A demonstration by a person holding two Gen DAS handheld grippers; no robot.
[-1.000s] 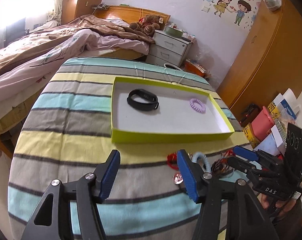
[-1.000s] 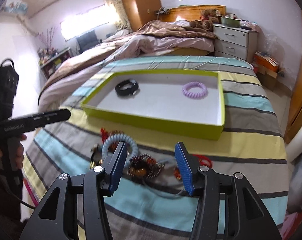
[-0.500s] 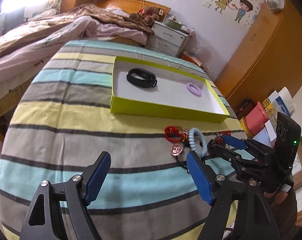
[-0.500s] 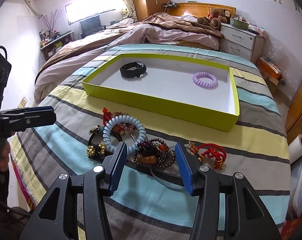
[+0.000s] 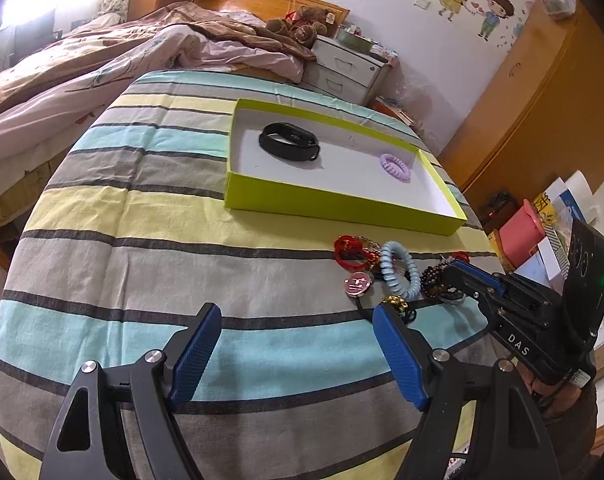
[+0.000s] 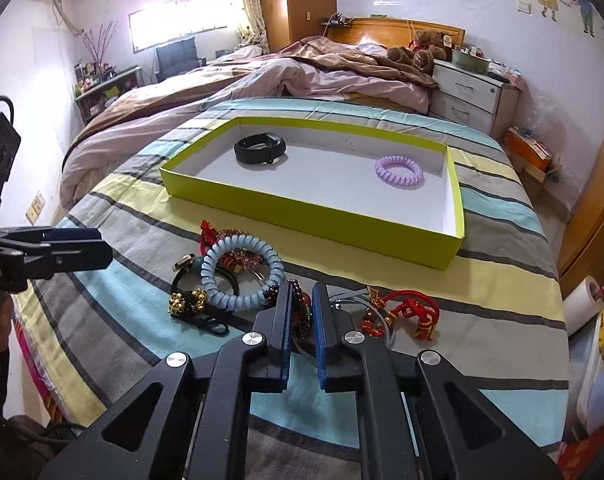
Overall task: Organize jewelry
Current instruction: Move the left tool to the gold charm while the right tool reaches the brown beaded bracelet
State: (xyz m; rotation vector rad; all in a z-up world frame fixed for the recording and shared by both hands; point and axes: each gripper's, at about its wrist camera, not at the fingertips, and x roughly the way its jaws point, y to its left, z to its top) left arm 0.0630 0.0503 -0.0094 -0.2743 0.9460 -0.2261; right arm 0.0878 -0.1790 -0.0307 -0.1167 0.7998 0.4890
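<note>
R gripper [image 6: 302, 308] angled down, fingers clenched on bead bracelet [image 6: 299, 306]; L gripper [image 5: 297, 344] fingers wide apart.

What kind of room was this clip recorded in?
A lived-in bedroom, it seems. An unmade bed with a wooden headboard lies behind the striped work surface, a white nightstand stands beside it, and a teddy bear sits by the headboard.
</note>
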